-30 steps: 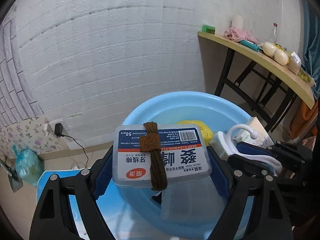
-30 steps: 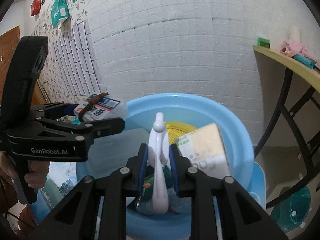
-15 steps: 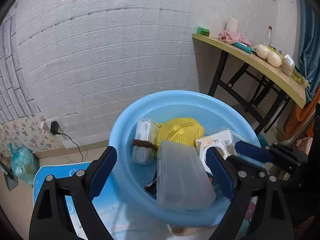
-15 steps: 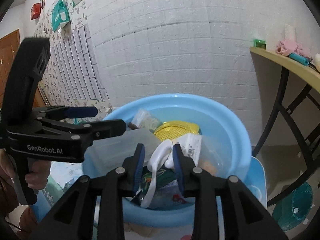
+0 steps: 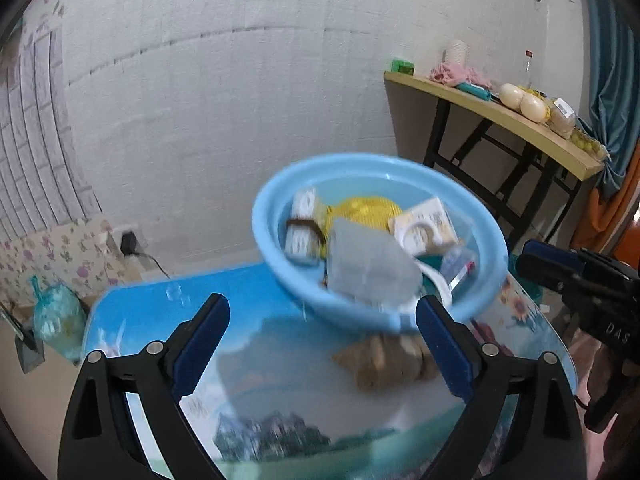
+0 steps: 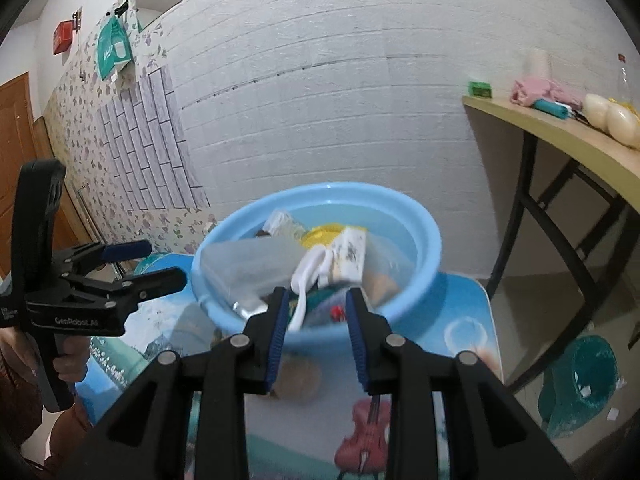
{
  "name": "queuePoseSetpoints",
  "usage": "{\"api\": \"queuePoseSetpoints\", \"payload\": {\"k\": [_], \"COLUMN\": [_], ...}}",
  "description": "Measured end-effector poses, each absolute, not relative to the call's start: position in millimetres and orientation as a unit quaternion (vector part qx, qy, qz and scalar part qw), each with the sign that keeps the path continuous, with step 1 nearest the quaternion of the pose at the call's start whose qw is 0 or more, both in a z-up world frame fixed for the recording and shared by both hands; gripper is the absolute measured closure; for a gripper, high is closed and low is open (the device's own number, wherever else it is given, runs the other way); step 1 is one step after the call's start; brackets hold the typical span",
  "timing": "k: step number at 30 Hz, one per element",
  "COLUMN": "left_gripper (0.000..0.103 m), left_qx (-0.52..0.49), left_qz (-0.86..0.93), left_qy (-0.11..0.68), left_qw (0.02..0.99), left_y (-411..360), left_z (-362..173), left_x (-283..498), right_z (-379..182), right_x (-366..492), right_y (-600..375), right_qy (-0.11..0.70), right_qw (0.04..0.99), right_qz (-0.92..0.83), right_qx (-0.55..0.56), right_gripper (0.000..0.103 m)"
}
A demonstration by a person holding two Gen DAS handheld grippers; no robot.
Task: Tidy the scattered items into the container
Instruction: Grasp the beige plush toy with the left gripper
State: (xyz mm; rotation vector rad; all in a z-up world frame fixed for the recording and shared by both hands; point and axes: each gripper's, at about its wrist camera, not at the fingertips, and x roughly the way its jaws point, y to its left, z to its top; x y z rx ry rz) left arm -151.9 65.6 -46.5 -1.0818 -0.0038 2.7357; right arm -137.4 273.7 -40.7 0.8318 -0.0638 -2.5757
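Note:
A light blue basin (image 5: pixel 280 248) (image 6: pixel 424 248) stands on the picture-printed table (image 5: pixel 160 312). In it lie a floss box with a brown strap (image 5: pixel 301 236), a yellow mesh item (image 5: pixel 368 208), a clear plastic lid (image 5: pixel 368 272) (image 6: pixel 248 264), a white carton (image 5: pixel 424 228) (image 6: pixel 350 256) and a white hook (image 6: pixel 308 280). My left gripper (image 5: pixel 320 344) is open and empty, pulled back in front of the basin. My right gripper (image 6: pixel 316 332) is open and empty, just in front of the basin rim.
A brown lump (image 5: pixel 388 360) (image 6: pixel 296 376) lies on the table in front of the basin. A wooden side table (image 5: pixel 500 120) (image 6: pixel 560 140) with clutter stands at the right. The brick wall is behind. A teal bin (image 6: pixel 580 384) sits on the floor.
The left gripper let go of the floss box, which now lies in the basin. The right gripper opened and released the white hook into the basin. Both grippers drew back.

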Motion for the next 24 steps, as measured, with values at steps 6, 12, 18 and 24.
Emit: {"api": "queuePoseSetpoints", "payload": {"k": [6, 12, 18, 24], "left_gripper": [0.008, 0.008, 0.008, 0.008], "left_qx": [-0.410, -0.441, -0.450, -0.458], "left_qz": [0.906, 0.890, 0.883, 0.876], "left_qy": [-0.001, 0.008, 0.013, 0.003], "left_qw": [0.106, 0.114, 0.136, 0.150], "left_y": [66.3, 73.9, 81.3, 84.6], "left_z": [-76.2, -103.4, -114.1, -121.3], "left_x": [-145.1, -147.5, -157.8, -169.3], "right_z": [-65.8, -95.2, -109.9, -120.0], "right_x": [-128.0, -134.4, -142.1, -150.3], "right_y": [272.7, 264.7, 263.1, 264.8], "right_qy": [-0.030, -0.038, -0.051, -0.063], "right_qw": [0.211, 0.231, 0.238, 0.243], "right_qz": [-0.917, -0.892, -0.880, -0.869], "right_qx": [0.337, 0.387, 0.409, 0.426], "right_gripper": [0.060, 0.058, 0.052, 0.048]}}
